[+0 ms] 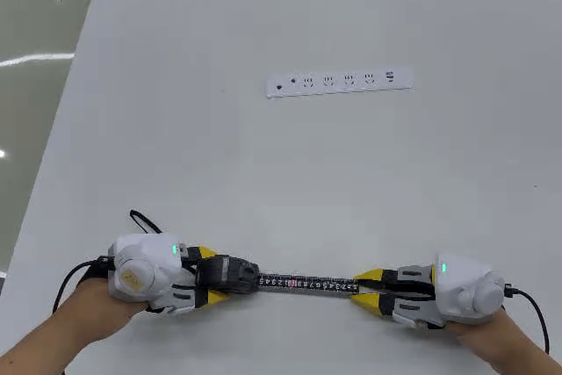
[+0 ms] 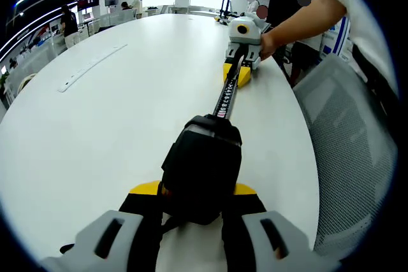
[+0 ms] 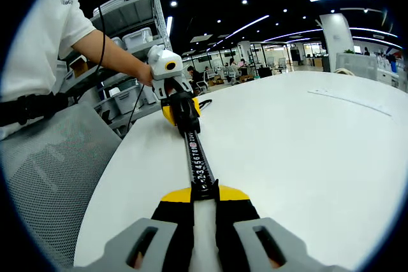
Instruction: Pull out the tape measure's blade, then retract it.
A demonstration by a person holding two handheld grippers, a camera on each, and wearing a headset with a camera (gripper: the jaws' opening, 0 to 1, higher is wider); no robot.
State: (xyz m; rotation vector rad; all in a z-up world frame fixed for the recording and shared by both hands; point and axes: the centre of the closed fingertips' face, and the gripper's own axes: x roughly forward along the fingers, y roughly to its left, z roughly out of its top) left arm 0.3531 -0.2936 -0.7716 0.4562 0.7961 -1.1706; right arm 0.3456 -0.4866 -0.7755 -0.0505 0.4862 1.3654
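Head view, at the desk's (image 1: 307, 164) near edge: the left hand-held gripper (image 1: 213, 275) clamps the tape measure (image 1: 235, 273) while the right hand-held gripper (image 1: 358, 288) pinches its part-drawn blade (image 1: 307, 284), which could whip back if that pinch slips.

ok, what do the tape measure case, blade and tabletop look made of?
Tape measure case: black, matte, rounded corners; looks like moulded plastic, maybe rubber-coated.
Blade: thin dark strip with printed white numerals, running straight; probably coated steel, not certain.
Tabletop: white, smooth, satin, with soft light reflections; likely laminate, core not visible.
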